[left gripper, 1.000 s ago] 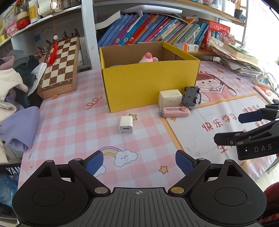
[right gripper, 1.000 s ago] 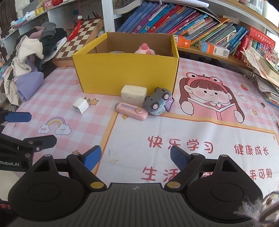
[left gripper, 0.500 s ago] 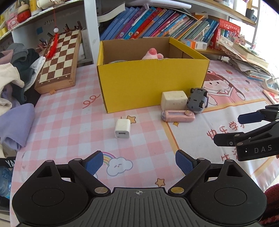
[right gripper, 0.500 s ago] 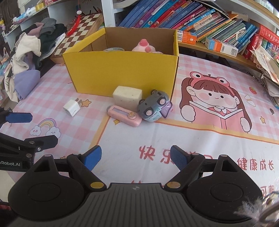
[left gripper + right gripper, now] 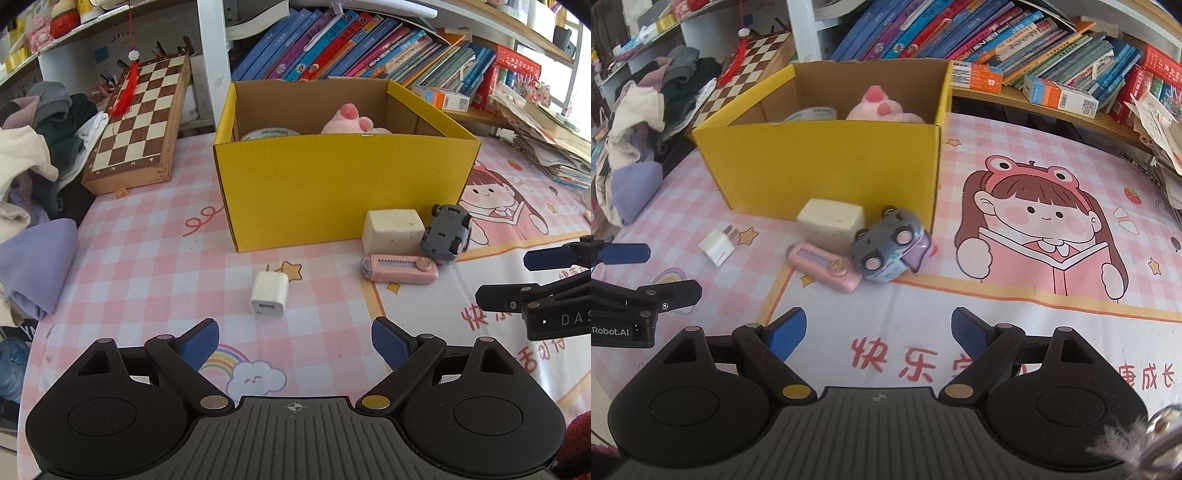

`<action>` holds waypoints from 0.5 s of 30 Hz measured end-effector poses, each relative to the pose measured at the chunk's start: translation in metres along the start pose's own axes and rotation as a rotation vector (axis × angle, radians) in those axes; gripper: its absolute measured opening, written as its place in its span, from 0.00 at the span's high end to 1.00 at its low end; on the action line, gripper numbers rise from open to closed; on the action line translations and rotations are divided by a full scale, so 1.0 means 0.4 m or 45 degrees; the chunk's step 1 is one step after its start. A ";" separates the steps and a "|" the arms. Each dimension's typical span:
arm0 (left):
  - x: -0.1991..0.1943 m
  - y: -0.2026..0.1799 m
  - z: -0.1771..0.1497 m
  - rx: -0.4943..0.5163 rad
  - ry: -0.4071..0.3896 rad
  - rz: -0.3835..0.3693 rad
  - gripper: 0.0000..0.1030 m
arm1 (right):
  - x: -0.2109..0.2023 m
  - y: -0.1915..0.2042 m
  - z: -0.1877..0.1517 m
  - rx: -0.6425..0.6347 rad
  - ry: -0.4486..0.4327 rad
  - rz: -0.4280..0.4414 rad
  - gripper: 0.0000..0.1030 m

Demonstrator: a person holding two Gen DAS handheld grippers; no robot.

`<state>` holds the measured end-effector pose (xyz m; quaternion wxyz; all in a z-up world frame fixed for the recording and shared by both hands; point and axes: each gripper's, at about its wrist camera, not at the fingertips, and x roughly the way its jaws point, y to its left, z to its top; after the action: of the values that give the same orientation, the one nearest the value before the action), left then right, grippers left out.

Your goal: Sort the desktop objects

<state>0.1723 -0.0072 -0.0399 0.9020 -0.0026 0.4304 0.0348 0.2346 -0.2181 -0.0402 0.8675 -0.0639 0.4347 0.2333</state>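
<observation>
A yellow cardboard box point(image 5: 343, 188) point(image 5: 827, 166) stands on the pink mat, holding a pink plush point(image 5: 351, 120) point(image 5: 881, 107) and a tape roll point(image 5: 269, 133). In front of it lie a white charger point(image 5: 269, 293) point(image 5: 716, 246), a cream sponge block point(image 5: 392, 232) point(image 5: 831, 221), a pink box cutter point(image 5: 400, 268) point(image 5: 823, 266) and a grey toy car point(image 5: 447, 233) point(image 5: 886, 246) tipped on its side. My left gripper point(image 5: 295, 341) is open, just short of the charger. My right gripper point(image 5: 877, 332) is open too, a little short of the car and cutter.
A wooden chessboard point(image 5: 138, 122) leans at the back left beside a heap of clothes point(image 5: 33, 155). Shelves of books point(image 5: 362, 48) point(image 5: 997, 33) run behind the box. Stacked papers point(image 5: 546, 147) sit at the right. Each gripper shows at the edge of the other's view.
Both grippers have moved forward toward the objects in front of the box, which now look larger and nearer. Both stay open; nothing on the mat has shifted.
</observation>
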 end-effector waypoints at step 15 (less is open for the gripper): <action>0.039 0.019 0.035 -0.030 -0.001 0.064 0.11 | 0.052 -0.064 0.046 0.124 0.004 0.036 0.23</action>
<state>0.1924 0.0018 -0.0432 0.9009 -0.0024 0.4295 0.0626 0.2704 -0.2278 -0.0474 0.8656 -0.0158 0.4477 0.2239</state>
